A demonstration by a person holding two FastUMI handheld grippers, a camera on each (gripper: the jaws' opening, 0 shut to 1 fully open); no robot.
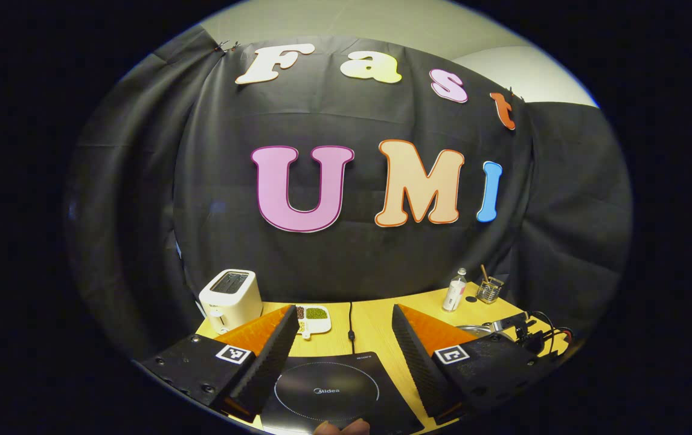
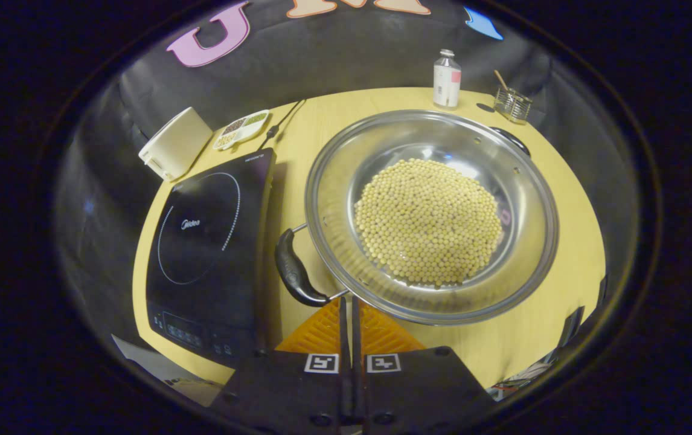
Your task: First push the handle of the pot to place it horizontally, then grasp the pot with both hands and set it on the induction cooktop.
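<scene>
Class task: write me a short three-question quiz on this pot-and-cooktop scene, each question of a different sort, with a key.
1. True or false: the pot already sits on the cooktop.
2. What fills the pot? A) water B) yellow beans C) rice
3. Fill in: the right tongs are ____, the left tongs are ____.

Key:
1. False; it stands on the table beside the cooktop.
2. B, the beans.
3. Shut; open.

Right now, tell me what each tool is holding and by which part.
Nothing is held. The left tool is open above the induction cooktop. The right tool is shut and empty, its tips near the pot and its handle.
</scene>
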